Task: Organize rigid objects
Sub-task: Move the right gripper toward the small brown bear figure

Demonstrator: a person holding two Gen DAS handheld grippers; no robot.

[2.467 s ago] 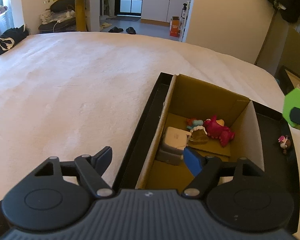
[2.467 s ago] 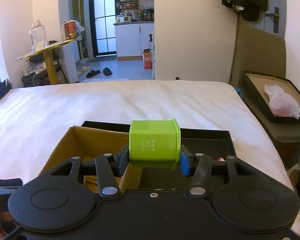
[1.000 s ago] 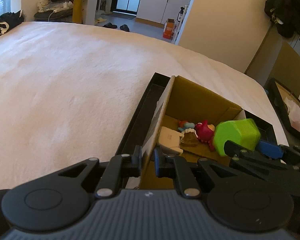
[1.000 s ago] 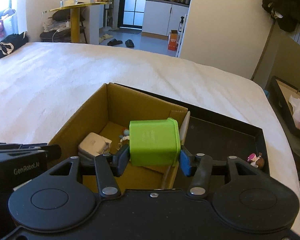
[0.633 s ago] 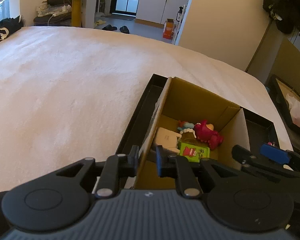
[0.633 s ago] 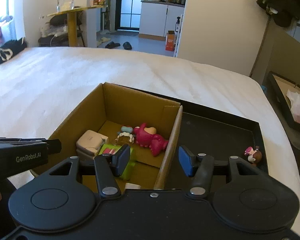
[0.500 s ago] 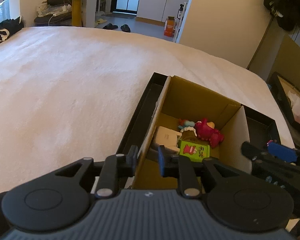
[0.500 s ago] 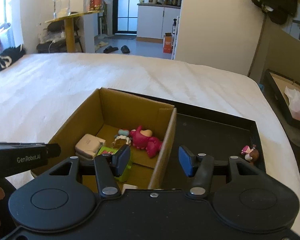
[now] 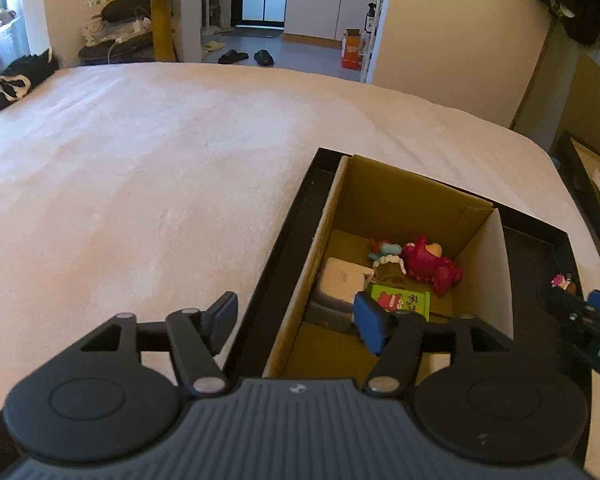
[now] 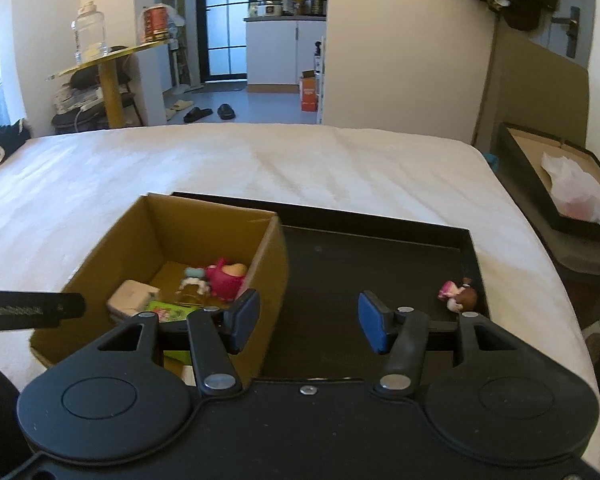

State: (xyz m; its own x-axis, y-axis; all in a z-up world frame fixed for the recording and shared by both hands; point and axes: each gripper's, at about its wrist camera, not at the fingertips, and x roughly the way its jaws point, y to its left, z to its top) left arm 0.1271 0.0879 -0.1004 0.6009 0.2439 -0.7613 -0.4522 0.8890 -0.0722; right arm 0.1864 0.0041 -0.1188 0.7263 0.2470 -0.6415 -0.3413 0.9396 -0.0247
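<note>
A brown cardboard box stands in the left part of a black tray on the white bed. Inside lie a green box, a pink toy, a white block and a small blue-and-white figure. A small doll figure lies at the tray's right edge. My left gripper is open, its jaws either side of the box's left wall. My right gripper is open and empty above the tray.
The white bed spreads wide to the left and beyond. A second black tray with white paper sits off the bed to the right. A yellow side table stands far back left.
My right gripper let go of the green box into the cardboard box, then drew back to the right. My left gripper, shut on the box's left wall, has opened.
</note>
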